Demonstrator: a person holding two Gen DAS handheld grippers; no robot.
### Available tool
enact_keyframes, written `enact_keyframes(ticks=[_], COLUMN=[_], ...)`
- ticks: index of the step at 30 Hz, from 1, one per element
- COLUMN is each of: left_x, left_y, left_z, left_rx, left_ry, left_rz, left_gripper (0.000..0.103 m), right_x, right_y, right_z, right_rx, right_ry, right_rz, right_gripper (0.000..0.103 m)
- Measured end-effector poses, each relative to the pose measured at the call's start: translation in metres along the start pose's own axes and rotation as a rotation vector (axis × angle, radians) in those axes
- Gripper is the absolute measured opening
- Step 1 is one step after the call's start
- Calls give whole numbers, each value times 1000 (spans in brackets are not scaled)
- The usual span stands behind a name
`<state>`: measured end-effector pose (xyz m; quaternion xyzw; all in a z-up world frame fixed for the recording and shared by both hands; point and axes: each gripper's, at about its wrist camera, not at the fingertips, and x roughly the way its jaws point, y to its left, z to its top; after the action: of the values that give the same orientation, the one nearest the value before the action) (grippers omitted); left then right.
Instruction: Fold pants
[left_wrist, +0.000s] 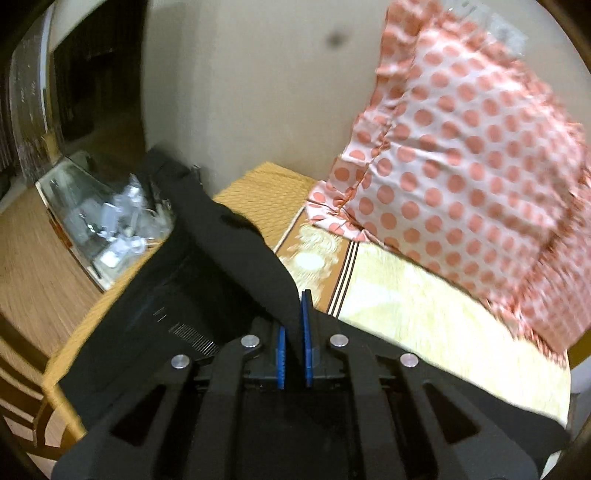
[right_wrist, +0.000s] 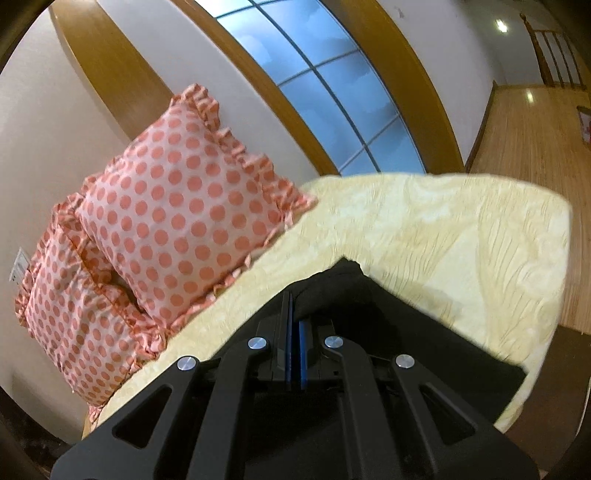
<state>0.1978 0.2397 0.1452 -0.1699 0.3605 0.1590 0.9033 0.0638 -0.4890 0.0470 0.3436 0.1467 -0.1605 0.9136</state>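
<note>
The black pants (left_wrist: 221, 251) lie over a bed with a yellow cover (left_wrist: 424, 314). My left gripper (left_wrist: 293, 321) is shut on a raised fold of the pants, which runs up and away to the left between the blue pads. In the right wrist view the pants (right_wrist: 424, 332) spread below and to the right on the yellow cover (right_wrist: 461, 240). My right gripper (right_wrist: 295, 314) is shut on a bunched edge of the pants, held just above the bed.
Pink polka-dot pillows (left_wrist: 461, 166) (right_wrist: 177, 214) lean against the wall at the bed's head. A glass-topped box of clutter (left_wrist: 107, 214) sits on the wooden floor to the left. A window (right_wrist: 332, 85) is behind the bed; its far edge (right_wrist: 554, 258) drops to the floor.
</note>
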Motion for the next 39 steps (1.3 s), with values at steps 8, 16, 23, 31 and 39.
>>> enact_keyframes(ticks=[8, 16, 23, 31, 39], left_x=[-78, -68, -72, -102, -80], left_y=[53, 73, 104, 151, 177], left_z=[-120, -183, -198, -179, -150], left_rx=[-21, -50, -184, -339, -312], left_ry=[-93, -61, -73, -171, -96], left_rz=[93, 135, 77, -88, -30], left_gripper=[7, 7, 46, 65, 74], right_x=[-20, -18, -13, -13, -8], right_y=[-17, -48, -73, -69, -62], right_z=[3, -17, -33, -31, -31], right_rx=[-4, 34, 88, 70, 51], right_ry=[-1, 86, 157, 159, 159], right_rz=[-34, -91, -122, -129, -142], right_gripper=[3, 3, 3, 3, 3])
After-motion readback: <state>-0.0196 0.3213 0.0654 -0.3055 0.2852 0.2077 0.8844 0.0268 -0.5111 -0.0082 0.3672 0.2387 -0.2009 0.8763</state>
